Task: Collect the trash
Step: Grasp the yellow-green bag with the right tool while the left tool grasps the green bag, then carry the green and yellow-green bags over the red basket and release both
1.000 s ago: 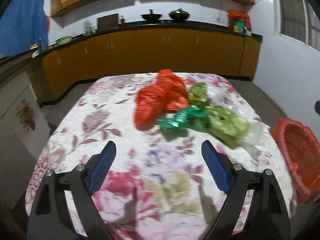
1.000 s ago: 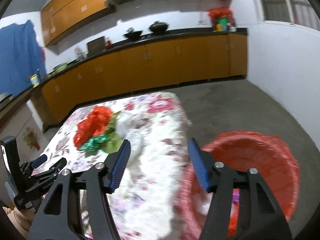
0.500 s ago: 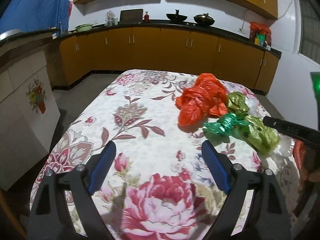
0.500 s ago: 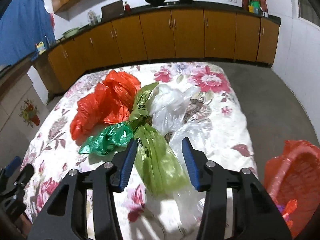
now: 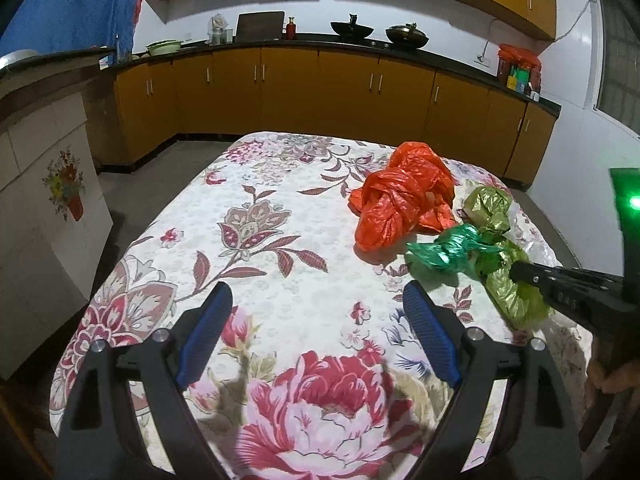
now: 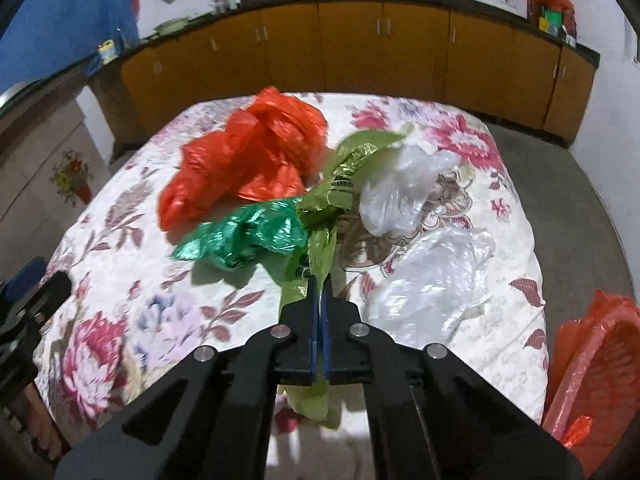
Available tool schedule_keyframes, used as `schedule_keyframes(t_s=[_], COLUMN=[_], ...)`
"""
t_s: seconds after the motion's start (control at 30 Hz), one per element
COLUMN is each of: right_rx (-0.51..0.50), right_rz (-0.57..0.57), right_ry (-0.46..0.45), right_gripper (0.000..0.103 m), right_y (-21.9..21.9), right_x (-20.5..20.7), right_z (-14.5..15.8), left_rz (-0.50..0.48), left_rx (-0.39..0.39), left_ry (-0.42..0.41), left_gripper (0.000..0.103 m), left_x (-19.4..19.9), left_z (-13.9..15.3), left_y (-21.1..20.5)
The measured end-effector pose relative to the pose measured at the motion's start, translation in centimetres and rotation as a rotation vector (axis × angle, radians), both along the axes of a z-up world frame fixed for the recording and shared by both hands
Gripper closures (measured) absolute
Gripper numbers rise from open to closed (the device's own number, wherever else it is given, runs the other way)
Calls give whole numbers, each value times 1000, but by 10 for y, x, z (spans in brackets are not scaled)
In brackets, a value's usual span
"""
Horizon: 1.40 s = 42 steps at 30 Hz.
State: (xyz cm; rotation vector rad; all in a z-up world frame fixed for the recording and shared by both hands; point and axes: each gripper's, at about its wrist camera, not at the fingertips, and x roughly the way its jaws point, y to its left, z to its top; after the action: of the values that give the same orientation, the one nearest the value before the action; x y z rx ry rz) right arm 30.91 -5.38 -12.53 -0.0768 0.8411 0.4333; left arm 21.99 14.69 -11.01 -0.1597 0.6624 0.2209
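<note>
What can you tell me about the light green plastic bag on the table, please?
The light green plastic bag is a thin, crinkled, glossy film sack with dark print, twisted into a long strip. It lies on the floral tablecloth, its far end fanned out toward the white bag, its middle touching the dark green bag and lying beside the orange bag. The right claw has just closed on its near part; the tail bunches under the claw.
</note>
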Motion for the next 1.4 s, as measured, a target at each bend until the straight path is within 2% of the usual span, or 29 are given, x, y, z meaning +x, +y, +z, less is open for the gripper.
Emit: schedule_keyframes(t_s=[0.23, 0.43, 0.57, 0.67, 0.83, 0.97, 1.0, 1.1, 1.23, 1.4], right_rx=[85, 139, 149, 156, 178, 181, 183, 185, 191, 188], right_rz=[-32, -116, -177, -219, -260, -270, -274, -286, -313, -354], right_ry=[-72, -149, -162, -149, -151, -153, -154, -153, -160, -191], right_gripper=[101, 101, 101, 101, 101, 101, 101, 101, 101, 101], right_y=[-26, -68, -99, -119, -141, -148, -151, -156, -170, -187], right_x=[-26, -48, -57, -60, -64, -67, -69, -74, -84, -98], right_z=[29, 58, 64, 61, 59, 57, 56, 53, 56, 63], left_rz=[-48, -147, -210, -237, -218, -210, -216, -238, -249, -300], left_rx=[5, 15, 25, 28, -5, -72, -76, -66, -67, -41], left_ry=[6, 7, 40, 101, 183, 231, 230, 225, 201, 140], left_gripper=[17, 17, 18, 26, 34, 48, 56, 68, 70, 70], left_x=[17, 51, 83, 105, 125, 131, 131, 130, 120, 95], left_z=[3, 9, 3, -8, -30, -43, -44, -44, -37, -12], left_y=[-16, -51, -75, -86, -86, -81, -82, -89, -95, -111])
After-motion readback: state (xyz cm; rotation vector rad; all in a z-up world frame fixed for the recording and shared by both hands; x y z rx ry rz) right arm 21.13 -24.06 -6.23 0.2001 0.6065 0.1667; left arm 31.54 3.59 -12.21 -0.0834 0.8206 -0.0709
